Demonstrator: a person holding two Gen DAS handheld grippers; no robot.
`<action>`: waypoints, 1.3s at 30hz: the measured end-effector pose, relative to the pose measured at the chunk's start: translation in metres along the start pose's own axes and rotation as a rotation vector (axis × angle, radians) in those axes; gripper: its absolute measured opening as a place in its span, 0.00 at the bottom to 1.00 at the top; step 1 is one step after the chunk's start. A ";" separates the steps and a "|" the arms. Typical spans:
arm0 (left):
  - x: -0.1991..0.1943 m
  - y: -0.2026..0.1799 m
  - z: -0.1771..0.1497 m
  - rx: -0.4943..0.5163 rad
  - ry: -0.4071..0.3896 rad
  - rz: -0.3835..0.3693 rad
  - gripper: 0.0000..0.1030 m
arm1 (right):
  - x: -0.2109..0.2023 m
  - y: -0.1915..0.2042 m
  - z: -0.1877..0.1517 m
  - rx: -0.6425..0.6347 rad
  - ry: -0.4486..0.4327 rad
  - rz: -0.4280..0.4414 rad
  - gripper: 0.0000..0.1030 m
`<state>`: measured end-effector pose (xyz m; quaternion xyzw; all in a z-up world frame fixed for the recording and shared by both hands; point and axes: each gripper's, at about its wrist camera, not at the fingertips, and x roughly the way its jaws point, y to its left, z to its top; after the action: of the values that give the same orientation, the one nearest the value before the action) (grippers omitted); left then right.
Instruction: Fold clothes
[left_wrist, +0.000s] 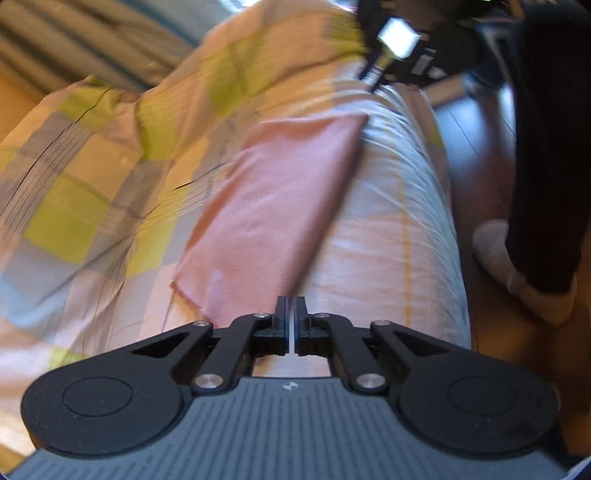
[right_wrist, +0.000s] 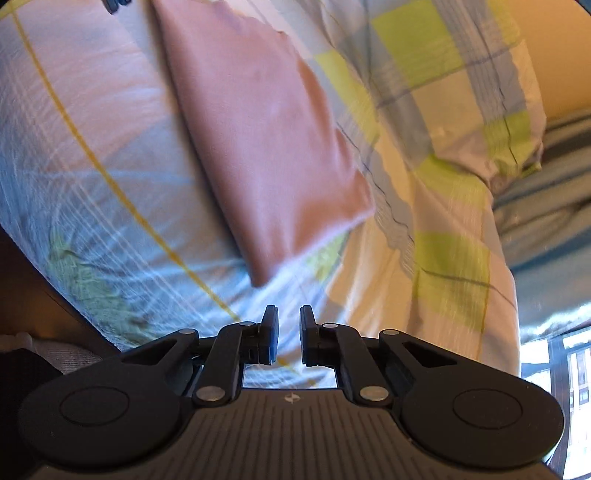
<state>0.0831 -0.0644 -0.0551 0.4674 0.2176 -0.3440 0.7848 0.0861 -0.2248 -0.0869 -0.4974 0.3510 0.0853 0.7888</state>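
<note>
A folded pink cloth lies flat on the checked bedspread, near the bed's edge. Just short of its near corner, the left gripper has its jaws together, holding nothing. The right gripper, also near the cloth, shows a narrow gap, empty.

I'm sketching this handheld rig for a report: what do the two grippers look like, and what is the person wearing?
Both the left gripper and right gripper are matte black, with scissor-like linkage arms, silver pivot pins and round hubs on a grey ribbed base bearing a small logo. The right gripper's fingers have blue pads. The person wears a dark trouser leg and a pale sock.
</note>
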 end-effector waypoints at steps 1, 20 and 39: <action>0.002 0.011 0.001 -0.042 -0.001 0.017 0.05 | -0.003 -0.006 -0.003 0.030 -0.004 -0.003 0.08; 0.118 0.089 0.009 -0.609 -0.062 -0.031 0.11 | 0.055 -0.075 0.036 0.664 -0.262 0.350 0.21; 0.137 0.116 0.007 -0.659 -0.015 0.024 0.20 | 0.109 -0.099 0.070 0.724 -0.291 0.318 0.18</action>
<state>0.2613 -0.0790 -0.0751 0.1881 0.3060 -0.2493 0.8993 0.2471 -0.2380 -0.0668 -0.1106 0.3155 0.1464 0.9310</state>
